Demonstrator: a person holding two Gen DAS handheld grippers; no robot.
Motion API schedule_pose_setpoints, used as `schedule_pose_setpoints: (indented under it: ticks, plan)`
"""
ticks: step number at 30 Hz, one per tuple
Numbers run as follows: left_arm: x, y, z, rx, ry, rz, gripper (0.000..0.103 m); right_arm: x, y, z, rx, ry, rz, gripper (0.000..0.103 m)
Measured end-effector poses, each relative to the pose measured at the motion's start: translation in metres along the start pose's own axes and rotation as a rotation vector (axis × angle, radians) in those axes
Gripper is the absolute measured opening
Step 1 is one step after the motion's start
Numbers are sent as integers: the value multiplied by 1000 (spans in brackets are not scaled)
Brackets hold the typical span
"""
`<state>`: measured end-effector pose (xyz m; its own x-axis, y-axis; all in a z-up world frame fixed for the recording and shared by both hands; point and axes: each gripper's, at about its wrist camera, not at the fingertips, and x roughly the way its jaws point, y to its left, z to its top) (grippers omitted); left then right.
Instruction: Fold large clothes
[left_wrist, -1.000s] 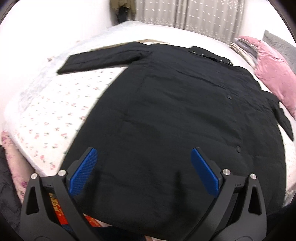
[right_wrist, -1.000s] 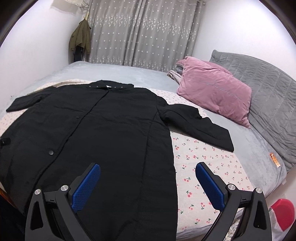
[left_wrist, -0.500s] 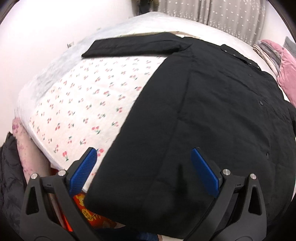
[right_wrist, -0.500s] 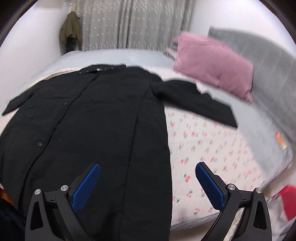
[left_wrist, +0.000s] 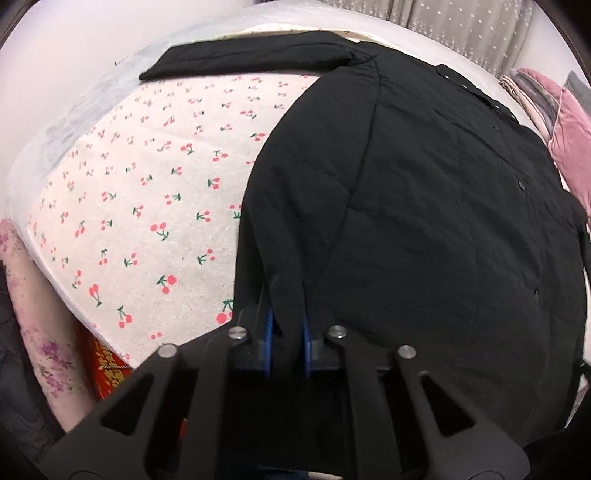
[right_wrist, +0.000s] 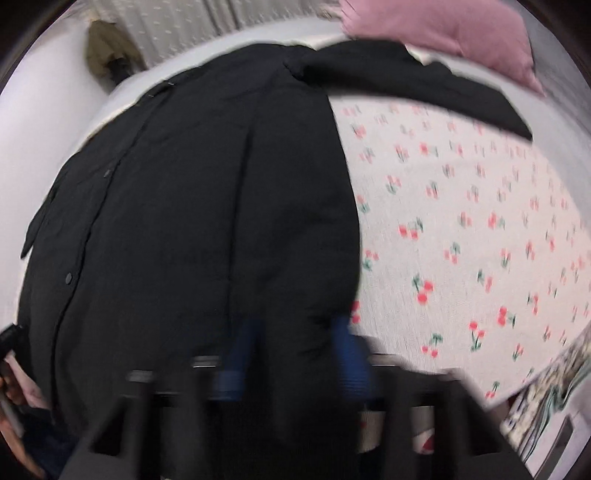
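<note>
Both grippers bite the soft, bulky black coat (left_wrist: 424, 221) hem: your left gripper (left_wrist: 287, 339) clamps a pinched ridge between its fingers, your right gripper (right_wrist: 291, 354) straddles blurred cloth, closure unclear.

The long quilted coat (left_wrist: 424, 221) is plain black with small dark snap buttons. Under it, the cream bedsheet (left_wrist: 147, 192) carries a print of red cherries on green stems. The plush velvet pillow (right_wrist: 436, 29) is dusty pink. The curtain (left_wrist: 461, 26) is grey-beige with pale dots. Each black claw has blue ribbed pads (left_wrist: 269, 339).
</note>
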<state>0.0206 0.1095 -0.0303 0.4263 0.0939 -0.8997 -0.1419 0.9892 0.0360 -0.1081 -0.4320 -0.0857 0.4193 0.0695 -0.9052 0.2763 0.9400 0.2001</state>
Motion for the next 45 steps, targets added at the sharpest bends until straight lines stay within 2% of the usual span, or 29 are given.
schedule_pose_setpoints:
  ticks: [3, 6, 10, 12, 14, 16, 18, 20, 22, 23, 24, 25, 26, 29, 32, 34, 37, 40, 42, 43, 44, 45]
  plan:
    - [-14, -8, -9, 30, -24, -2, 8, -11, -12, 3, 40, -37, 52, 7]
    - [-27, -13, -13, 49, -56, -55, 7, -30, -21, 14, 58, -85, 77, 6]
    - [-45, -32, -24, 109, -59, -116, 7, -69, -36, 34, 89, -192, 47, 5]
    - [-47, -37, -31, 130, -41, -132, 7, -75, -47, 43, 128, -210, 40, 4]
    - [-44, -35, -34, 138, -18, -135, 8, -71, -63, 50, 166, -198, 40, 4]
    - [-40, -21, -27, 85, 13, -136, 11, -55, -66, 47, 162, -143, 38, 5]
    - [-37, -13, -14, 14, 8, -159, 15, -36, -60, 43, 116, -67, 90, 11]
    - [-45, -10, -6, -8, -27, -161, 20, -42, -68, 42, 146, -88, 145, 13]
    - [-55, -12, 11, -22, -81, -140, 26, -55, -91, 50, 242, -155, 216, 24]
    - [-58, -15, 20, -25, -98, -150, 34, -62, -103, 53, 295, -192, 237, 42]
    - [-60, -20, 25, -31, -108, -167, 39, -66, -116, 57, 355, -231, 248, 70]
    - [-60, -26, 33, -35, -113, -179, 44, -69, -126, 61, 403, -267, 252, 80]
    - [-58, -34, 45, -43, -111, -194, 45, -70, -132, 65, 431, -292, 269, 83]
    - [-40, -77, 81, -51, -100, -243, 49, -46, -145, 100, 489, -275, 368, 83]
    - [-8, -126, 107, -26, -42, -302, 52, -14, -157, 128, 593, -217, 391, 83]
    - [18, -154, 121, -33, -8, -325, 52, 8, -168, 146, 655, -196, 345, 83]
    - [48, -181, 133, -11, -22, -307, 52, 36, -204, 162, 796, -209, 239, 83]
    - [58, -184, 135, 18, -48, -293, 52, 44, -231, 175, 881, -277, 239, 82]
    - [68, -175, 139, -2, -51, -296, 52, 46, -234, 190, 861, -302, 174, 80]
    - [74, -174, 141, -12, -46, -297, 52, 47, -231, 198, 834, -314, 120, 77]
    - [78, -173, 141, -20, -38, -297, 52, 48, -229, 205, 806, -321, 72, 55]
    - [83, -171, 141, -28, -23, -297, 52, 51, -226, 212, 774, -319, 25, 19]
